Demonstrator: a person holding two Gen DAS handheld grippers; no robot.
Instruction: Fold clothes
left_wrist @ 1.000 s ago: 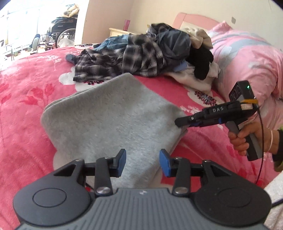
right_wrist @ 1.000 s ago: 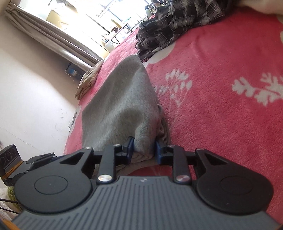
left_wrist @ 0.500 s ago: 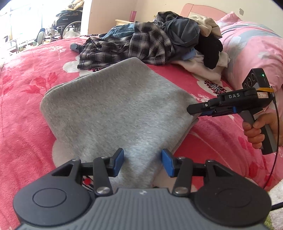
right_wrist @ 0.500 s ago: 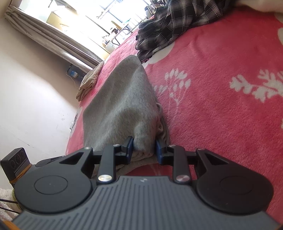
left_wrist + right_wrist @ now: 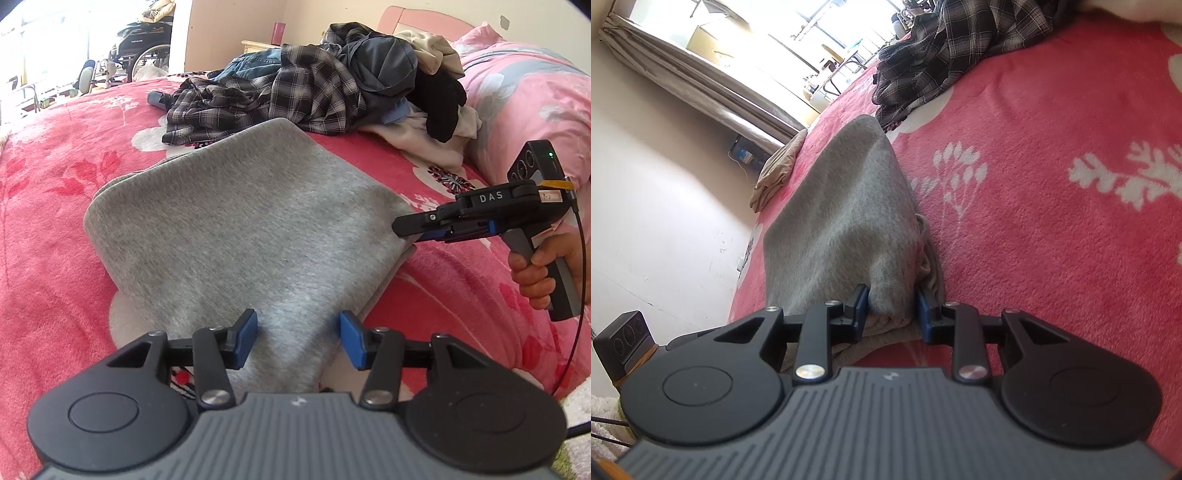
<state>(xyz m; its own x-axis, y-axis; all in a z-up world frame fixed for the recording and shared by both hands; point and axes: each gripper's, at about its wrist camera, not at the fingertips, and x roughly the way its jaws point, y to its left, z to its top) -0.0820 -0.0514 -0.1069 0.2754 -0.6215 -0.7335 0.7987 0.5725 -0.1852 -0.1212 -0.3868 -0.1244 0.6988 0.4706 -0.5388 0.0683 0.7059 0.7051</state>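
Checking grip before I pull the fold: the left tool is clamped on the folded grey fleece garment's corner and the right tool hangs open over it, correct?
Reversed. The right tool is shut on the folded grey fleece garment at its corner, per the right wrist view. The left tool hangs open over it, per the left wrist view.

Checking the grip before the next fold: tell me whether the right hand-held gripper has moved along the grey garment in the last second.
No. The right hand-held gripper is shut on the same edge of the grey garment, with the white leaf print unmoved.
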